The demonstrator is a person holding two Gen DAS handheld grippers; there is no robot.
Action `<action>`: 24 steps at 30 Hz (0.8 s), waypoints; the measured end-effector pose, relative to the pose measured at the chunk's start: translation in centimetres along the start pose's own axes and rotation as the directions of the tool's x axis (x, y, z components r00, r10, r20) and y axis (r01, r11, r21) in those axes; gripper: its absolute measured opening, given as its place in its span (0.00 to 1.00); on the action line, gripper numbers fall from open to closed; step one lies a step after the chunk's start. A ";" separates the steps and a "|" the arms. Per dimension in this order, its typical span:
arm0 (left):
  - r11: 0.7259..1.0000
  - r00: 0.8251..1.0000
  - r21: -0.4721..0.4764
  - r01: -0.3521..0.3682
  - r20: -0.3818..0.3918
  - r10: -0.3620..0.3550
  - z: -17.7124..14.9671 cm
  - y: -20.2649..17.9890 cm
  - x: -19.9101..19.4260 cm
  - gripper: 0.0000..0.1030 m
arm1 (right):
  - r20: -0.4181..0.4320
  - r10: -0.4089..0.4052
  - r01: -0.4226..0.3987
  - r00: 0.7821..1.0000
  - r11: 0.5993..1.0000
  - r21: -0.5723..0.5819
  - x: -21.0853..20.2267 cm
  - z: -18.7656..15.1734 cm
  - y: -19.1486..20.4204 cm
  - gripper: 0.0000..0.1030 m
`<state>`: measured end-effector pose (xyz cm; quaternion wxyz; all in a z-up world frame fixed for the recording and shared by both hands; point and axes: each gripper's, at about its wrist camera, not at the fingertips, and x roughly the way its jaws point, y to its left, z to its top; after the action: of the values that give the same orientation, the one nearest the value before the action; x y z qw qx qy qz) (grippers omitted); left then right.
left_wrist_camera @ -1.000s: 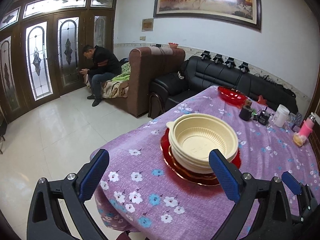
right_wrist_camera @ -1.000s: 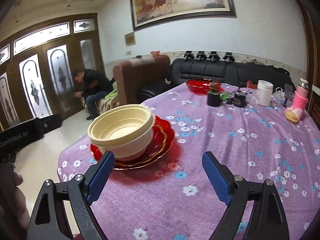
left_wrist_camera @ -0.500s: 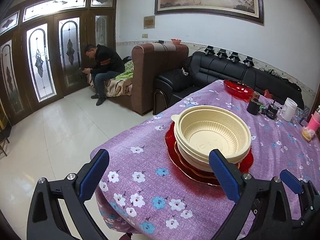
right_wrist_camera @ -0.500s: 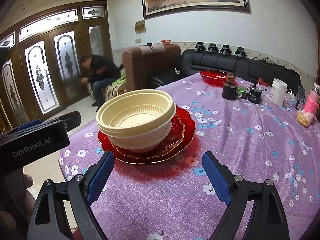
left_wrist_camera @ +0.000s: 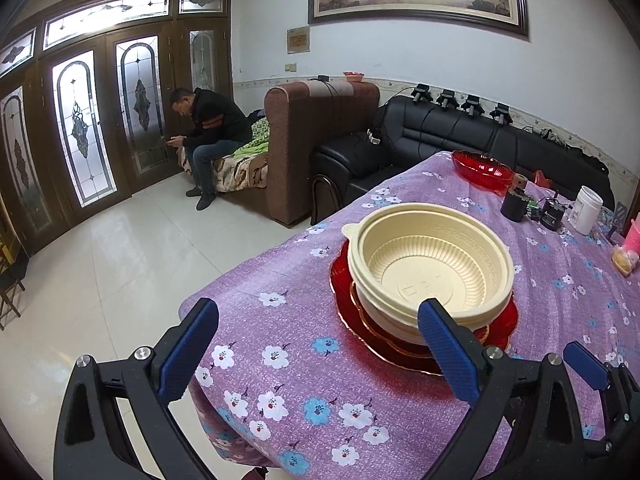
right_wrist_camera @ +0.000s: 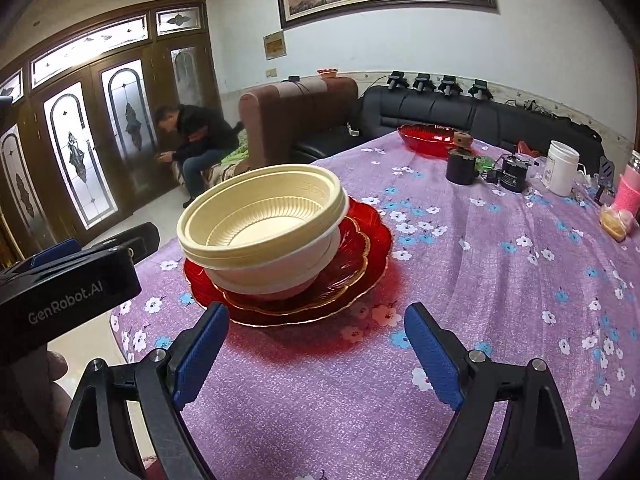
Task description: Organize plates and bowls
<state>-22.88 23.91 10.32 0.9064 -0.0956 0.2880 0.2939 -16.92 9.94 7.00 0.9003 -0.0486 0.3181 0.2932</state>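
Note:
Stacked cream plastic bowls (left_wrist_camera: 430, 264) sit on stacked red plates (left_wrist_camera: 404, 350) with gold rims, on a table with a purple flowered cloth (left_wrist_camera: 312, 368). They also show in the right wrist view, bowls (right_wrist_camera: 262, 220) on plates (right_wrist_camera: 360, 264). My left gripper (left_wrist_camera: 318, 354) is open and empty, just short of the stack, its right finger by the bowl's near rim. My right gripper (right_wrist_camera: 316, 354) is open and empty, just short of the plates' near edge. The left gripper's body (right_wrist_camera: 68, 288) shows at the left of the right wrist view.
A red glass bowl (right_wrist_camera: 430, 140) stands at the table's far end. Near it are a black cup (right_wrist_camera: 462, 166), a black gadget (right_wrist_camera: 514, 174), a white jar (right_wrist_camera: 562, 168) and a pink cup (right_wrist_camera: 626, 192). Sofas (left_wrist_camera: 440, 136) and a seated man (left_wrist_camera: 208, 132) lie beyond.
Both grippers have come closer to the stack of bowls and plates, which looks larger now. Both stay open. The stack has not moved.

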 end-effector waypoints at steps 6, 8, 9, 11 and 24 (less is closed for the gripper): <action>1.000 1.000 0.022 0.005 0.017 -0.005 0.1 -1.2 -0.7 0.97 | 0.024 -0.004 0.002 1.000 0.995 0.101 -0.7 -0.8 -1.4 0.90; 1.000 0.999 0.030 0.004 0.032 -0.005 0.2 -1.5 -1.2 0.97 | 0.025 -0.007 0.004 1.000 0.993 0.120 -0.9 -1.0 -1.7 0.90; 0.999 0.999 0.032 0.005 0.040 -0.006 0.3 -1.7 -1.5 0.97 | 0.026 -0.012 0.008 1.000 0.992 0.128 -0.9 -1.1 -1.7 0.90; 1.000 0.998 0.025 0.013 0.063 -0.014 0.4 -1.8 -2.2 0.97 | 0.028 -0.008 0.004 1.000 0.991 0.135 -1.2 -1.2 -1.7 0.90; 0.999 0.992 0.030 0.021 0.128 -0.025 0.5 -2.7 -4.1 1.00 | 0.121 -0.025 0.020 0.992 0.999 0.043 -3.5 -1.6 -0.2 0.91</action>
<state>-23.76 19.94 13.08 0.9276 -0.0668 0.2324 0.2849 -19.89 7.59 7.83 0.9220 -0.0152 0.2681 0.2787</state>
